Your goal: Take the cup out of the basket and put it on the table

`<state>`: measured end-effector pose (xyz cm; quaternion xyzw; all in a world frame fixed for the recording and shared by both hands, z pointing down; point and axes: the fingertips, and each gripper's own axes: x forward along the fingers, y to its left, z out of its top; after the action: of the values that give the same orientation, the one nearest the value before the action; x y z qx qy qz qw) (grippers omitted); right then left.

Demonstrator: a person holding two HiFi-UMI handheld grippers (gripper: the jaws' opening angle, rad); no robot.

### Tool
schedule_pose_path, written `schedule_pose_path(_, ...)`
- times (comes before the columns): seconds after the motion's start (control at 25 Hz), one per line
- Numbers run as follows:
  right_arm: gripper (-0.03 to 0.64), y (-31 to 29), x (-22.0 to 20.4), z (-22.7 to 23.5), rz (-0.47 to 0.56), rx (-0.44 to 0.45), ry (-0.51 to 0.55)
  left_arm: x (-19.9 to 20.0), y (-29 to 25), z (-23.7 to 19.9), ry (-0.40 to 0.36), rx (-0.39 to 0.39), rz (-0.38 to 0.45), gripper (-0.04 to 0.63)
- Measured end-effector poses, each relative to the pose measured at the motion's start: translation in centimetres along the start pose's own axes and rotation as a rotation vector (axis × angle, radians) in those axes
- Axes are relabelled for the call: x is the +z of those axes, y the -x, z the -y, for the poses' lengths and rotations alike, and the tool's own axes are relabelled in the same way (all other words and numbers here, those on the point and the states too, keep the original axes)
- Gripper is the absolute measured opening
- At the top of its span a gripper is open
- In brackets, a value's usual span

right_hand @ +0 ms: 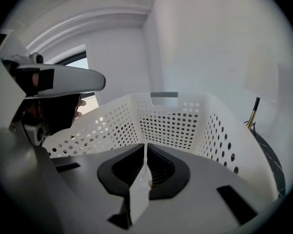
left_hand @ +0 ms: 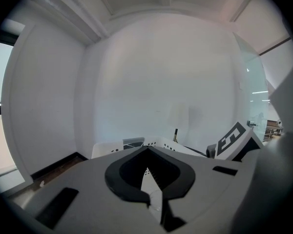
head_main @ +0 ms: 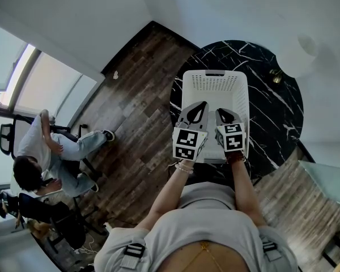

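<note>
A white perforated basket (head_main: 215, 73) stands on a round black marble table (head_main: 272, 109). No cup shows in any view; the basket's inside is hidden behind both grippers. In the head view my left gripper (head_main: 199, 104) and right gripper (head_main: 222, 111) hover side by side over the basket's near half. In the left gripper view, the left gripper (left_hand: 146, 170) points over the basket rim (left_hand: 107, 148), jaws together with nothing between them. Seen from the right gripper view, the right gripper (right_hand: 145, 146) tilts down toward the basket's far wall (right_hand: 171, 122), jaws shut and empty.
A small brass lamp (head_main: 276, 76) stands on the table beyond the basket's right side; its stem (right_hand: 254, 112) shows in the right gripper view. A person sits on a chair (head_main: 51, 152) at the left on the wooden floor. White walls lie behind the table.
</note>
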<state>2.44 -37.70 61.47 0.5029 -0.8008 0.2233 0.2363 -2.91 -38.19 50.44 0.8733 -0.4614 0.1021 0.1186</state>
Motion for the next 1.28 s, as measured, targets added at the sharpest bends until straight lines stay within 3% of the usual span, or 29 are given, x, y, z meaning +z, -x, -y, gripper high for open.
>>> schedule_pose_path(0.36,0.016,-0.5,-0.9,-0.4,-0.051,0.017,0.017,0.1,0.1,-0.1,0.013,0.0,0.007,0.006)
schedule_pose_path(0.76,0.095,-1.1,-1.7,-0.9,-0.116,0.055,0.03,0.2,0.2,-0.2,0.014,0.003,0.013,0.006)
schedule_pose_path(1.28,0.11,-2.4,-3.3,-0.8,-0.212,0.053,0.064,0.2,0.3,-0.3,0.031,-0.007,0.017,0.006)
